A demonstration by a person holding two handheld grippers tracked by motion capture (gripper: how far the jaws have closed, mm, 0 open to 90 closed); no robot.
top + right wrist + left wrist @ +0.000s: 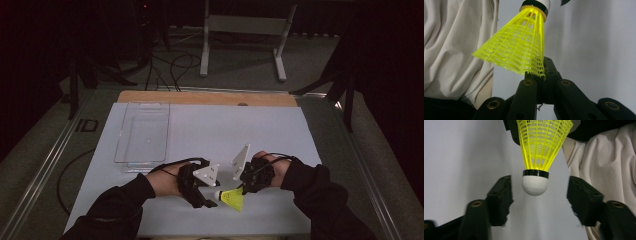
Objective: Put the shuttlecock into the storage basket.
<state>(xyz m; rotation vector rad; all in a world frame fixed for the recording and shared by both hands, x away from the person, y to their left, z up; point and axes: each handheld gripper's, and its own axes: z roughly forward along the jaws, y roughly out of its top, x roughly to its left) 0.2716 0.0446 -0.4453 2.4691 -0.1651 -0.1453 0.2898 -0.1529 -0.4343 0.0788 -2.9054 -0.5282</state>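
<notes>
Yellow plastic shuttlecock held off the white tabletop, near the front edge, right of centre, cork end pointing left toward the left gripper.

Right gripper: jaws pressed together on the rim of the mesh skirt; in the right gripper view the skirt edge sits pinched between the black pads, skirt fanning up and left to the black band and white cork at the top of the frame.

Left gripper: jaws spread, one on each side of the white cork. In the left gripper view clear gaps on both sides between cork and foam pads; no contact. Cork roughly level with the pad tips, skirt widening away toward the top of the frame.

Grey three-cornered plates on both grippers almost meeting above the shuttlecock in the high view. Both forearms in dark sleeves, entering over the front edge.

Clear plastic tray lying flat toward the left edge, well apart from both grippers, reaching up to the back left corner of the white surface. Bare wooden strip along the back edge. Light cloth beyond the front edge in both gripper views.
</notes>
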